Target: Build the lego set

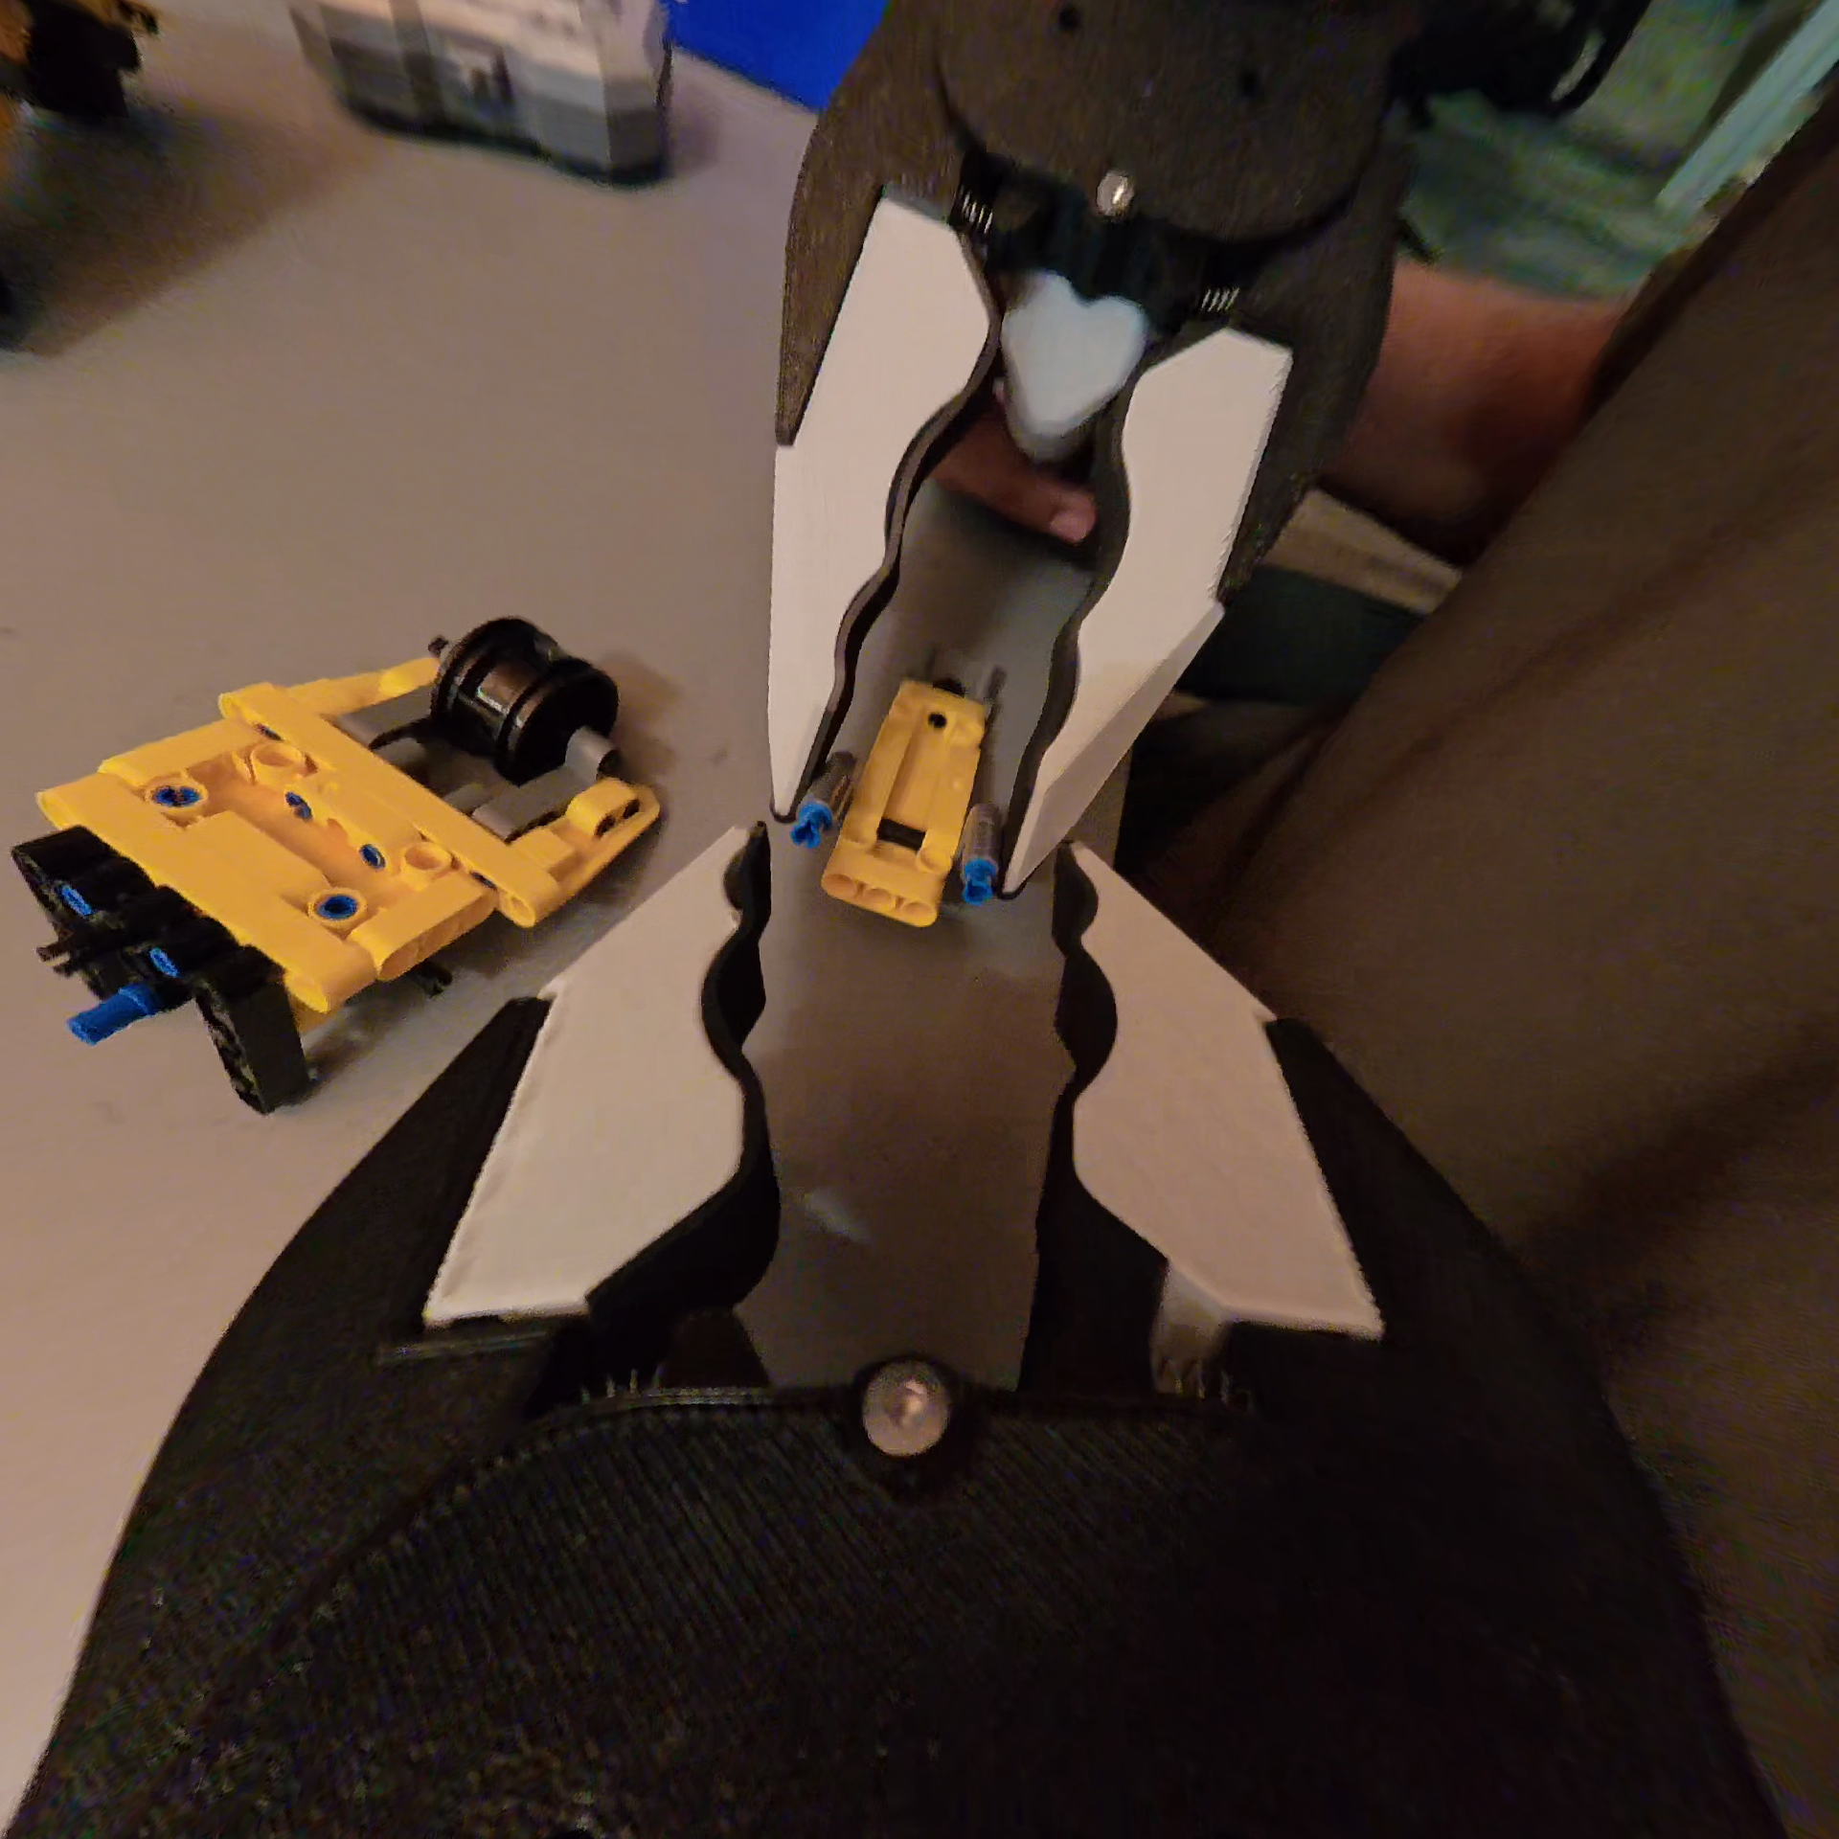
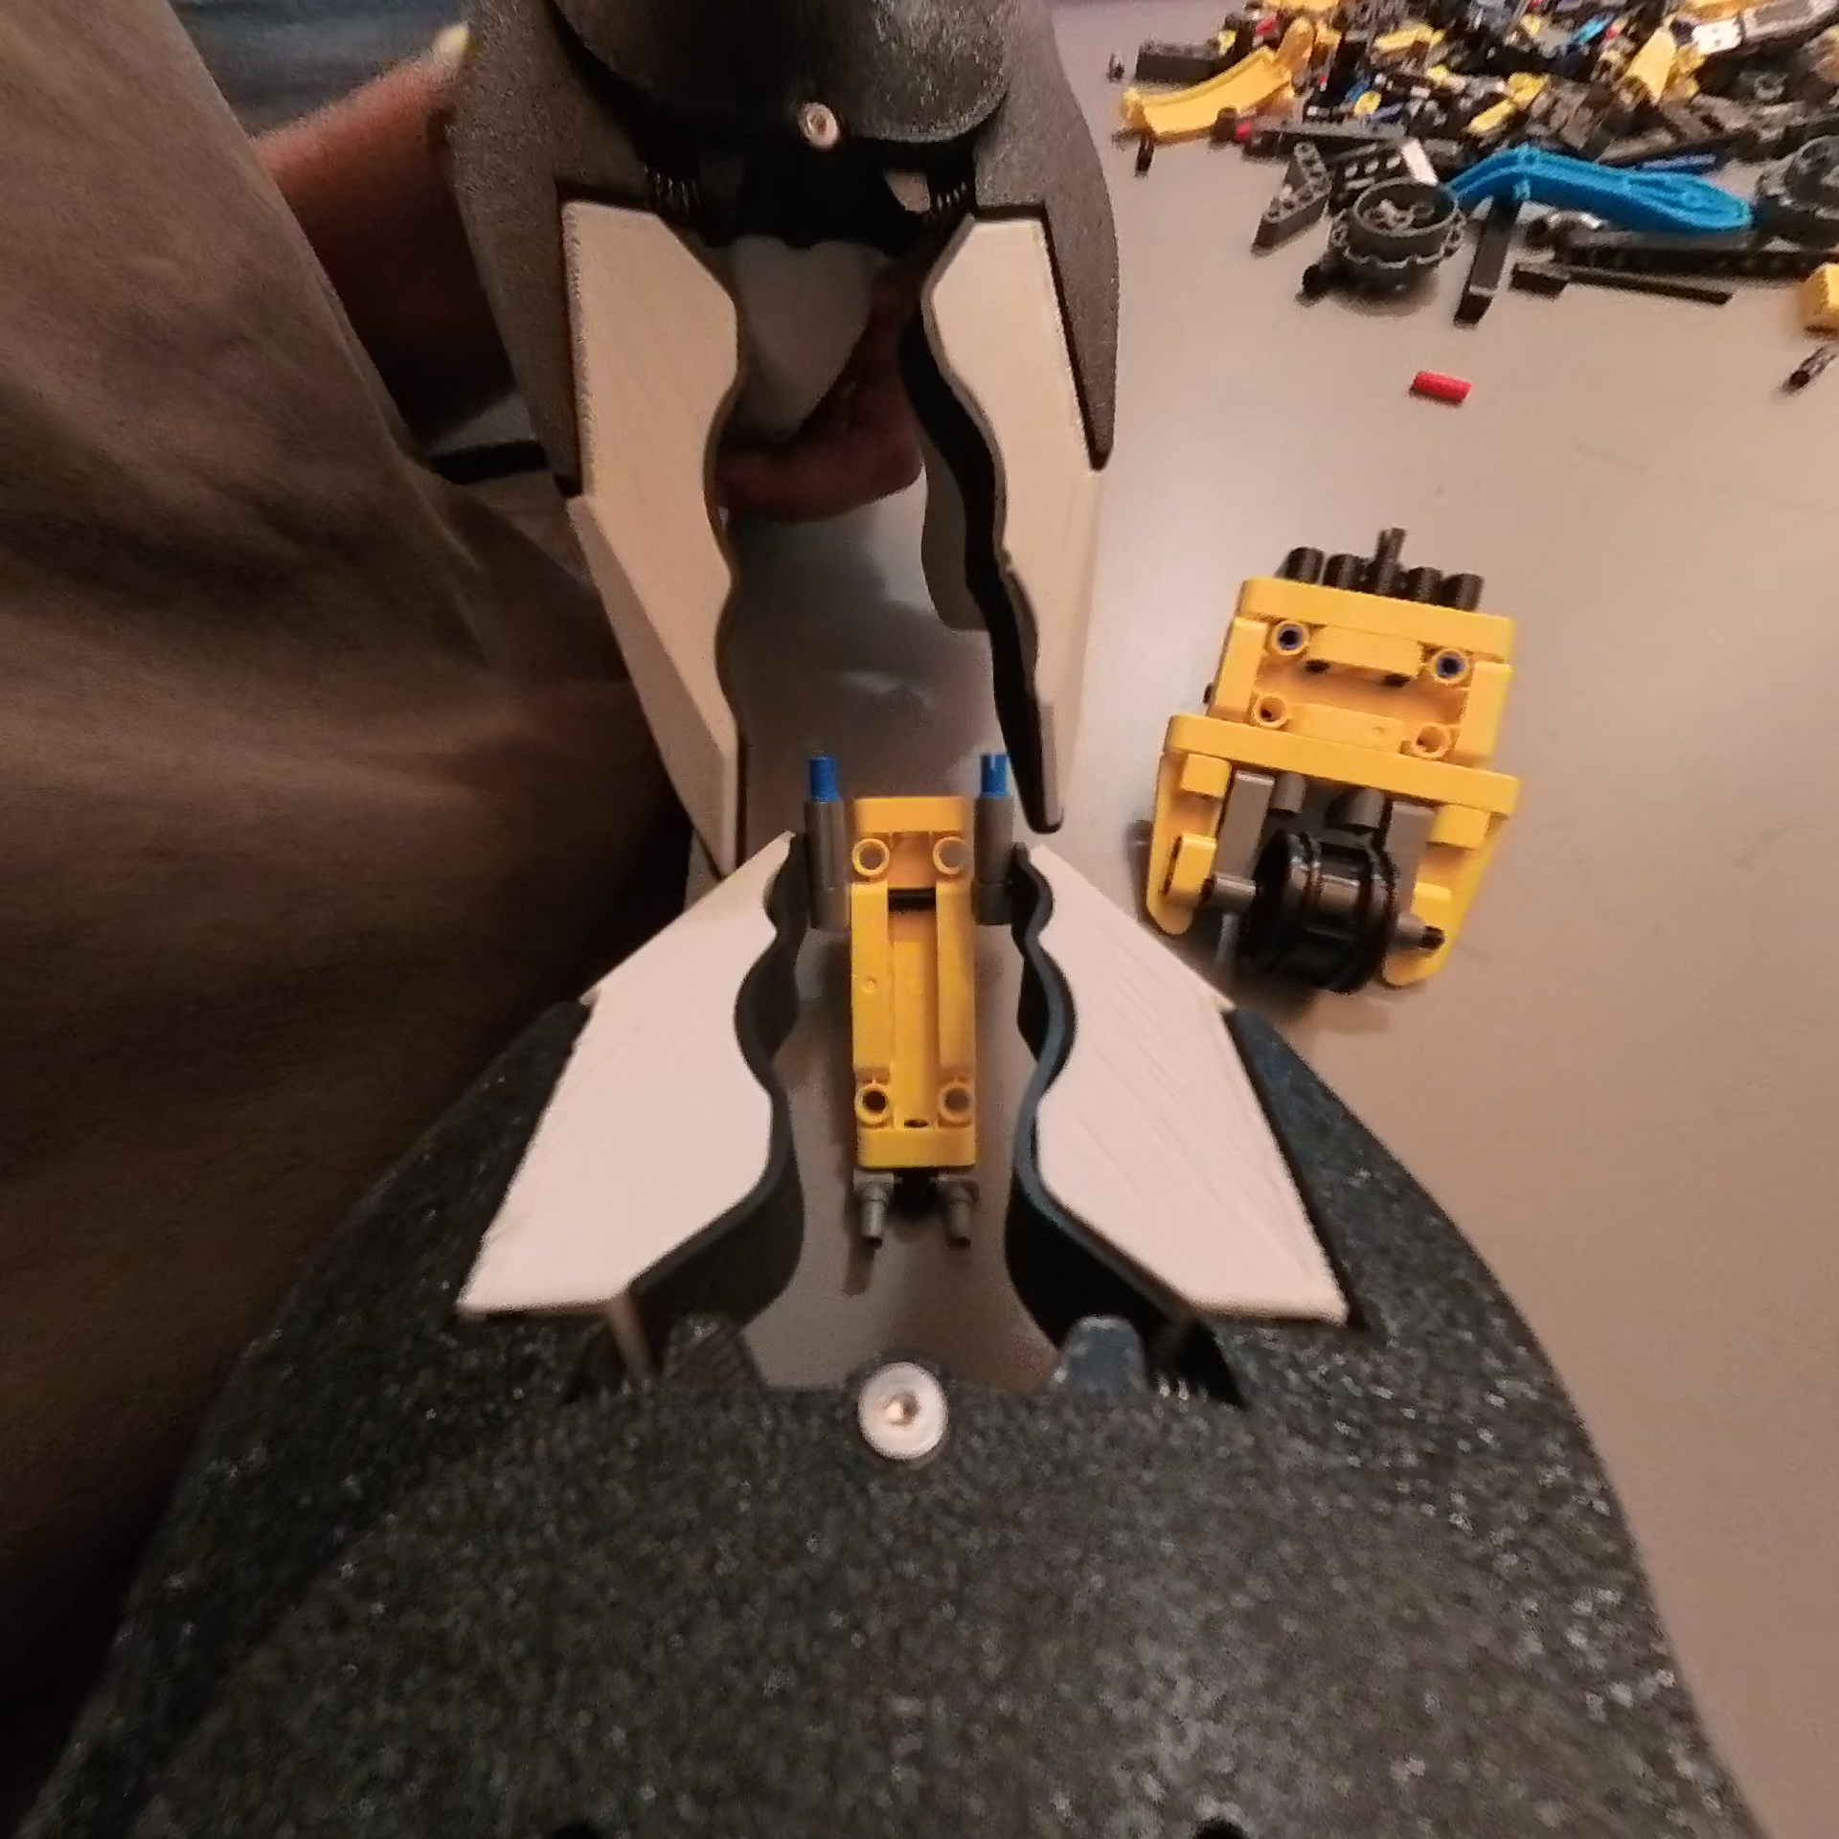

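My right gripper [image 2: 906,856] is shut on a small yellow brick assembly [image 2: 911,985] with grey side pins and blue pin tips. It grips the assembly by the grey pins, above the grey table [image 2: 1592,995]. In the left wrist view, the right gripper's fingers [image 1: 866,448] come down from the top with the same assembly [image 1: 906,806]. My left gripper [image 1: 913,841] is open and empty. Its tips face the right gripper's tips and nearly touch the blue pins. A larger yellow assembly [image 1: 328,846] with a black wheel lies on the table beside them and also shows in the right wrist view [image 2: 1343,776].
A pile of loose yellow, black and blue parts [image 2: 1493,119] lies at the far side of the table, with a small red piece [image 2: 1441,386] nearer. A grey box [image 1: 498,70] stands at the back. A person's brown clothing [image 1: 1592,896] is close beside both grippers. Left and right tips are no more than a few centimetres apart. The small red piece [image 2: 1441,386] is about equally far from each gripper, around 20 cm.
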